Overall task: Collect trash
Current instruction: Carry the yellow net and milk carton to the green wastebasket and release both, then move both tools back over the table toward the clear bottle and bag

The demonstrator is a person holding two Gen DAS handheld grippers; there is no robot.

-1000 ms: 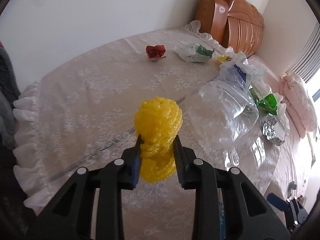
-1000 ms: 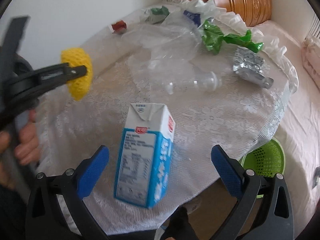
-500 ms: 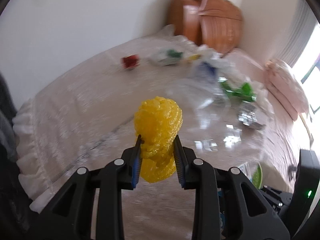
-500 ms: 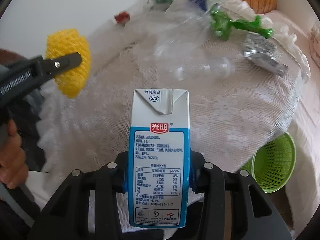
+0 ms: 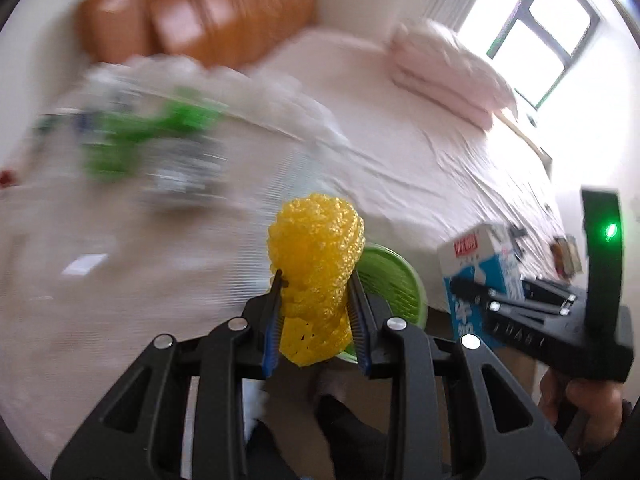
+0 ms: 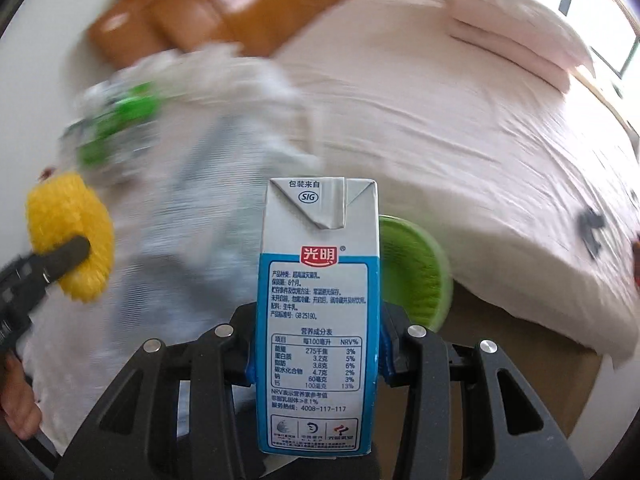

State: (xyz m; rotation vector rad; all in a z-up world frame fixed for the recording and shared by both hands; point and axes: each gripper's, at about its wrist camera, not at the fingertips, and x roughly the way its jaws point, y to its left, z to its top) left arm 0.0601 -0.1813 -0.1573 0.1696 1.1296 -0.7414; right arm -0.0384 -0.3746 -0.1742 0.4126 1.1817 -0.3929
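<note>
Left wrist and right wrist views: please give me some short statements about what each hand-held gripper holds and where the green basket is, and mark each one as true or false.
1. The left hand-held gripper is shut on a yellow foam net. True.
2. The right hand-held gripper is empty. False: it clamps a blue and white milk carton.
3. The green basket stands on the table. False: it sits lower, between the table and the bed.
4. The milk carton already lies inside the basket. False: it is in the gripper, outside the basket.
5. Green wrappers lie on the table, blurred. True.
</note>
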